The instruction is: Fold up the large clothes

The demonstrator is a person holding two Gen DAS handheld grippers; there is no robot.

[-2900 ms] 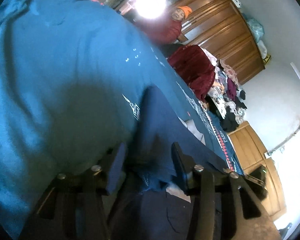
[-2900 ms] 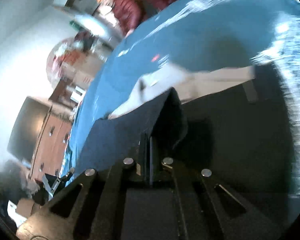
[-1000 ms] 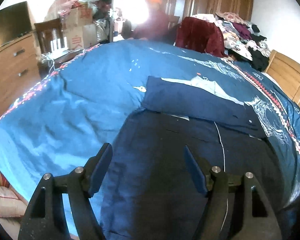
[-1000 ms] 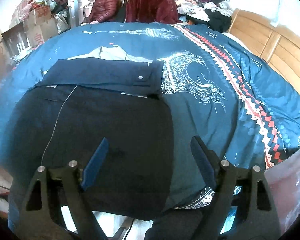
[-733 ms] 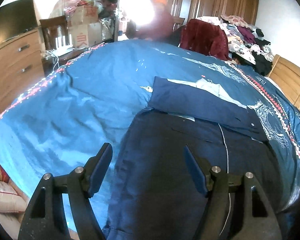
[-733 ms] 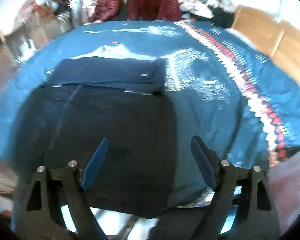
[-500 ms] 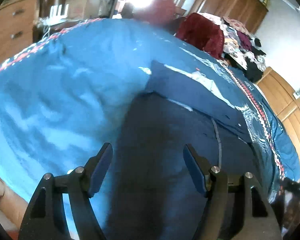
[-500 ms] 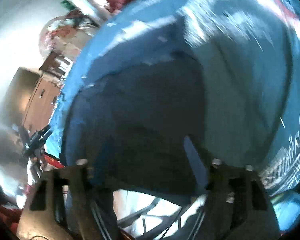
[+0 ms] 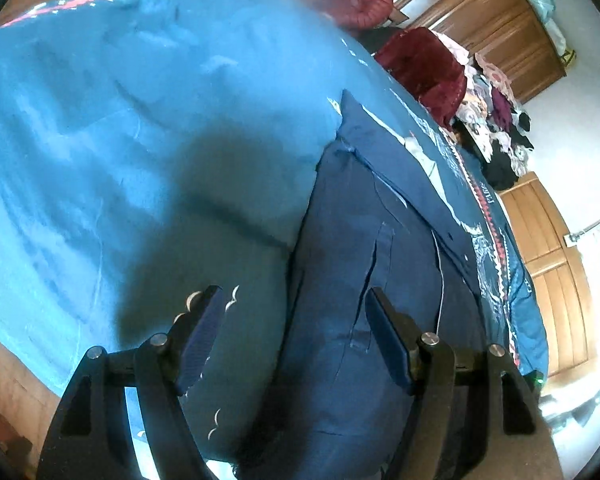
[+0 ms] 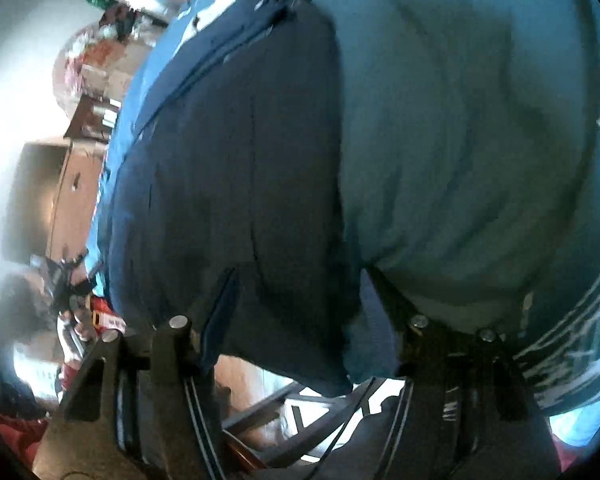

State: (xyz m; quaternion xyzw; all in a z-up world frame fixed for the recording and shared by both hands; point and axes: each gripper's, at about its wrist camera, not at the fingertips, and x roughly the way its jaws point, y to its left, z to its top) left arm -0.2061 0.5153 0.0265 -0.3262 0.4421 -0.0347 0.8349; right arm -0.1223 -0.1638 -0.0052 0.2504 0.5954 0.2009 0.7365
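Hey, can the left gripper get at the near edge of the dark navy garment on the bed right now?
Probably yes. The left gripper is open, its jaws already astride the navy garment edge on the blue bedspread, nothing between.

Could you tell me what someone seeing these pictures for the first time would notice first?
Most likely the dark navy garment, spread flat across the blue patterned bedspread and reaching its near edge. Next, both tools poised low over it with jaws apart: the left gripper straddling its left edge, the right gripper at its near right corner. Behind, a heap of clothes lies before a wooden wardrobe.
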